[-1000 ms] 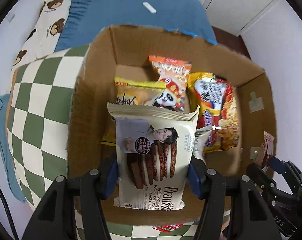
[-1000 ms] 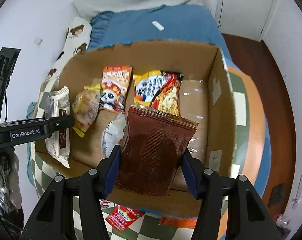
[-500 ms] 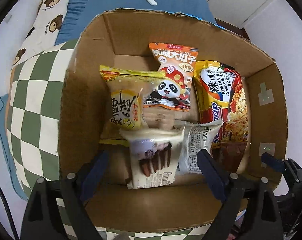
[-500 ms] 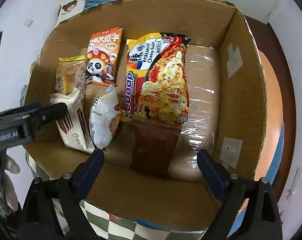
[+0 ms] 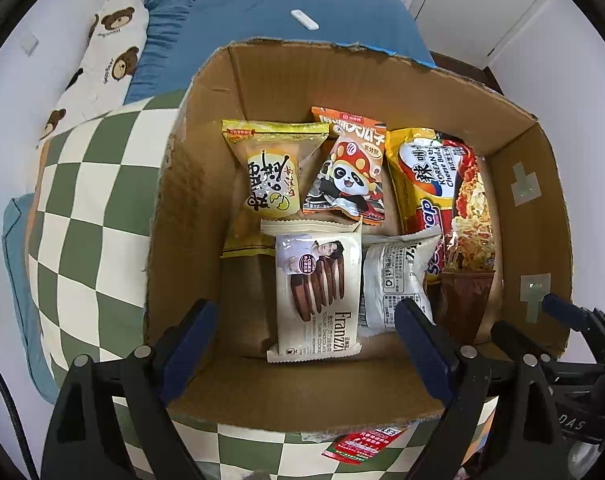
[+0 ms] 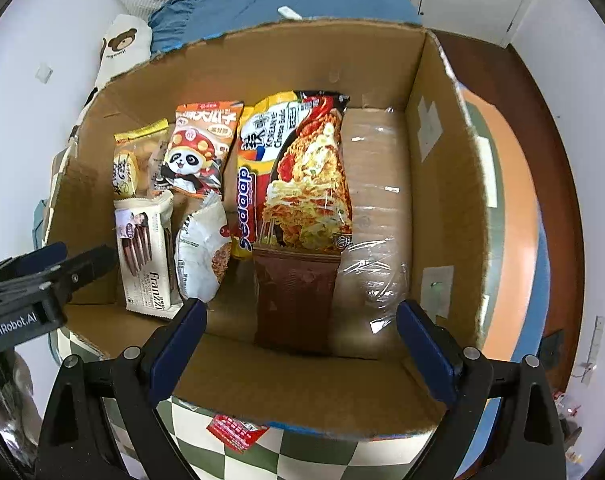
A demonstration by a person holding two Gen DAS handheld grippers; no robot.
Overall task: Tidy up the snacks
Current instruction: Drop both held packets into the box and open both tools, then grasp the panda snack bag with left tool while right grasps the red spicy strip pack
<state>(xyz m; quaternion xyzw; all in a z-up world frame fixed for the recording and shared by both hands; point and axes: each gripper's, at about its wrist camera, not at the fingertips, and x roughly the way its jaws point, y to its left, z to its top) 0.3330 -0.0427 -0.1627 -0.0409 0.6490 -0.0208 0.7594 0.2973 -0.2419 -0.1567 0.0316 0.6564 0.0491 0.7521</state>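
Both grippers dropped their packs. Left wrist view: left gripper (image 5: 306, 336) jaws apart, empty; "Franzzi" cookie pack (image 5: 317, 292) now lies in cardboard box (image 5: 206, 184). Right wrist view: right gripper (image 6: 302, 332) jaws apart; brown pack (image 6: 294, 296) lies below "Korean Cheese" noodle bag (image 6: 302, 176).

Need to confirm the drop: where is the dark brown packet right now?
In the right wrist view the dark brown packet lies on the cardboard box floor, its top tucked under the noodle pack, with clear plastic wrap to its right.
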